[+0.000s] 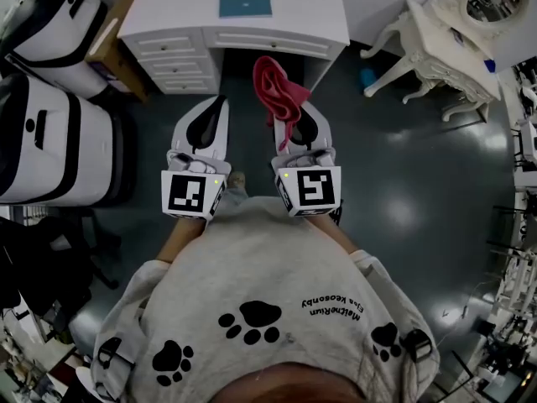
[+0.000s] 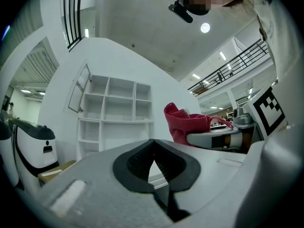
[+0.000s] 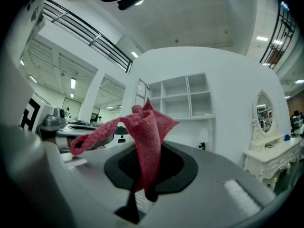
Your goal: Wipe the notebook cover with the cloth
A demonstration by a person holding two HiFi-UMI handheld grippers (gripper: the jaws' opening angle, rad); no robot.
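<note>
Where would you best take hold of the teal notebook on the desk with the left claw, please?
Probably at its left short edge, coming from the left: the notebook lies flat on the desk, so only an edge can be pinched, and that leaves the cover free for the cloth in the right claw.

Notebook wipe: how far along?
Done: the cloth is picked up, pinched in the jaws of the right gripper. In hand: both grippers hang over the floor, short of the desk; left gripper shut, empty. Left: reach the notebook on the desk and wipe its cover.
</note>
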